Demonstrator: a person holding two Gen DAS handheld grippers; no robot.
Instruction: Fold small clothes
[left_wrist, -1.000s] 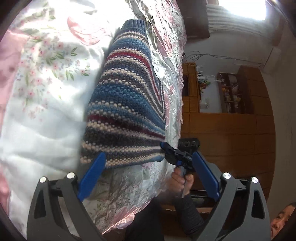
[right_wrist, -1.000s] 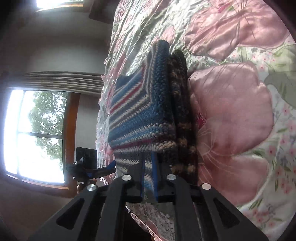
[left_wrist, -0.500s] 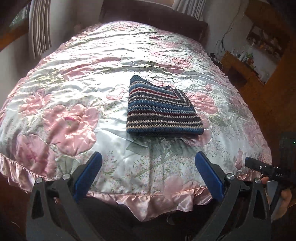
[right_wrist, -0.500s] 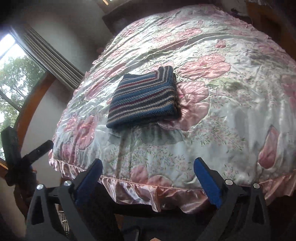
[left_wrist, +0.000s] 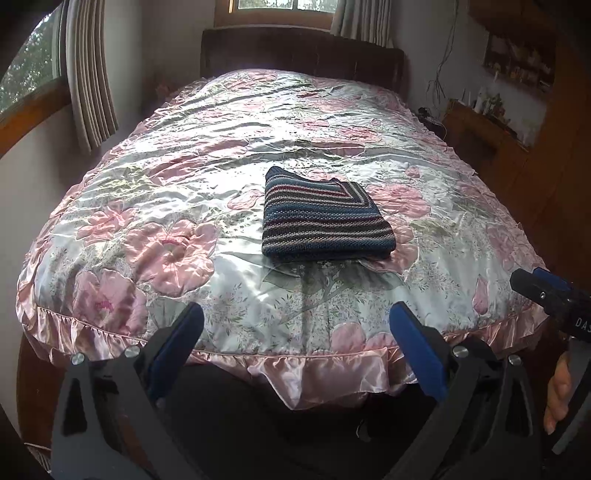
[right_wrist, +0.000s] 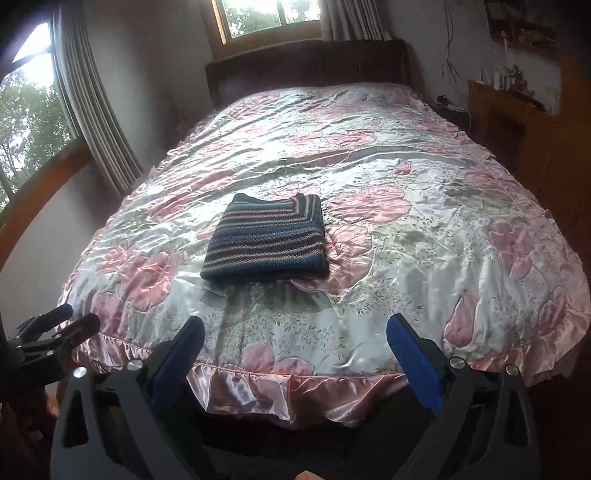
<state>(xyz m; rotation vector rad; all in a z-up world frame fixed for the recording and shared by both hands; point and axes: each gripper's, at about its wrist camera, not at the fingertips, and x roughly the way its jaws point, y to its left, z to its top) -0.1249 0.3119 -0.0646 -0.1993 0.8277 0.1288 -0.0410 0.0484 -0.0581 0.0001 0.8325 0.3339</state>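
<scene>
Where the foot of the bed meets the cameras, the left gripper is seen with its blue-padded fingers spread wide and nothing between them. The right gripper is held the same way, jaws wide apart and empty, short of the pink satin frill that edges the floral bedspread. At the right border of the left view, a hand is seen on the handle of the other tool.

Beyond the frill, on the near half of the bedspread, a folded striped knitted sweater is laid flat, well apart from both grippers. Its folded bundle is roughly square, slightly longer from side to side, with the thick folded edge turned toward the foot of the bed and the stripes run across it; at the far right corner the stripes are bent diagonally.

Farther back, the dark headboard is set below a window, with curtains at the left and a wooden cabinet at the right.
</scene>
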